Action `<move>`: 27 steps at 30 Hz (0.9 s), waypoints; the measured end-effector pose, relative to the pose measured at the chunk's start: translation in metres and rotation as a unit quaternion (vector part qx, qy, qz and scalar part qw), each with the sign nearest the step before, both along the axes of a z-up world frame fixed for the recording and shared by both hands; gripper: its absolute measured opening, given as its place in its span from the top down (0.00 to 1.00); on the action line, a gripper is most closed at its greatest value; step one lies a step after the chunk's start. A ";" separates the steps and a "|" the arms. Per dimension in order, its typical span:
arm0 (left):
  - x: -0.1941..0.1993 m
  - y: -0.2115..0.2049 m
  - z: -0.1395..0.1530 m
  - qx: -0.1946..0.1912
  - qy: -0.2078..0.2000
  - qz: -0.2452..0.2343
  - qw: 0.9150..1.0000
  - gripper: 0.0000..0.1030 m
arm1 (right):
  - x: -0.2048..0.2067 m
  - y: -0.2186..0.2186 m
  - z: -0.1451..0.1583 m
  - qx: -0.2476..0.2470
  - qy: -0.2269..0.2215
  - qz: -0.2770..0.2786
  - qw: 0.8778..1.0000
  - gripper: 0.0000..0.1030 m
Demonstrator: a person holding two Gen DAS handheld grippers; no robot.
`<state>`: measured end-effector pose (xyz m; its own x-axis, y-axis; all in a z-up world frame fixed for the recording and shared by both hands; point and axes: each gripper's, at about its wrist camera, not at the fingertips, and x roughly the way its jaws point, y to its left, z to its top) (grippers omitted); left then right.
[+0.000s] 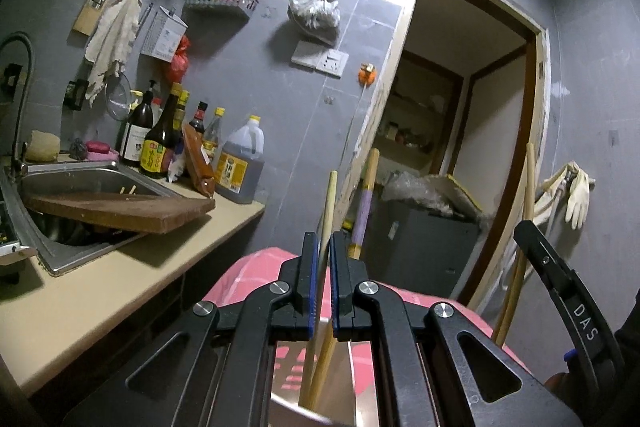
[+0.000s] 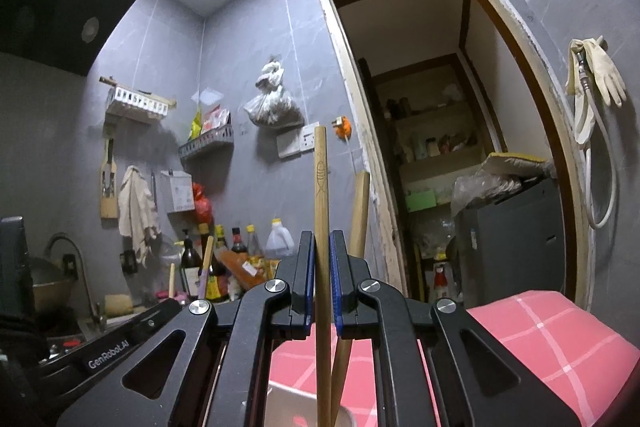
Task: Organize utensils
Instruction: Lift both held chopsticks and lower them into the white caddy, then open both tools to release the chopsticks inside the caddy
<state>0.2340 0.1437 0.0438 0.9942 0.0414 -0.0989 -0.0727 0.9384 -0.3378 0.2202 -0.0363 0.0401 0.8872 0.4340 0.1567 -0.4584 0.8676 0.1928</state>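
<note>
My left fingers [image 1: 325,247] and right fingers [image 2: 322,247] each pinch a chopstick upright; I should lower both straight into the holder

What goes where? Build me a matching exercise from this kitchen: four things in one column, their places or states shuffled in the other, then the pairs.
1. wooden cutting board
2. rubber glove
3. oil jug
4. left gripper

A. stands on the counter
B. shut on a chopstick
C. lies across the sink
D. hangs beside the doorway

Pairs: 1-C, 2-D, 3-A, 4-B
</note>
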 end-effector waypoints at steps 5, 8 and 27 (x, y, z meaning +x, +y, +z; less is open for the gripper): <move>0.000 -0.004 -0.006 0.006 0.015 -0.008 1.000 0.97 | -0.001 -0.002 -0.002 -0.005 0.013 0.003 1.000 0.94; -0.001 -0.006 -0.007 0.008 0.021 -0.011 1.000 0.96 | -0.003 -0.001 -0.003 -0.011 0.017 0.005 1.000 0.94; -0.028 -0.017 0.006 0.018 0.029 -0.048 0.998 0.74 | -0.027 -0.030 0.007 -0.019 0.044 0.006 0.999 0.66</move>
<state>0.2064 0.1267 0.0495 0.9863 -0.0492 -0.1572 -0.0004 0.9536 -0.3010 0.1936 -0.0660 0.0470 0.8917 0.4484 0.0615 -0.4511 0.8697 0.2004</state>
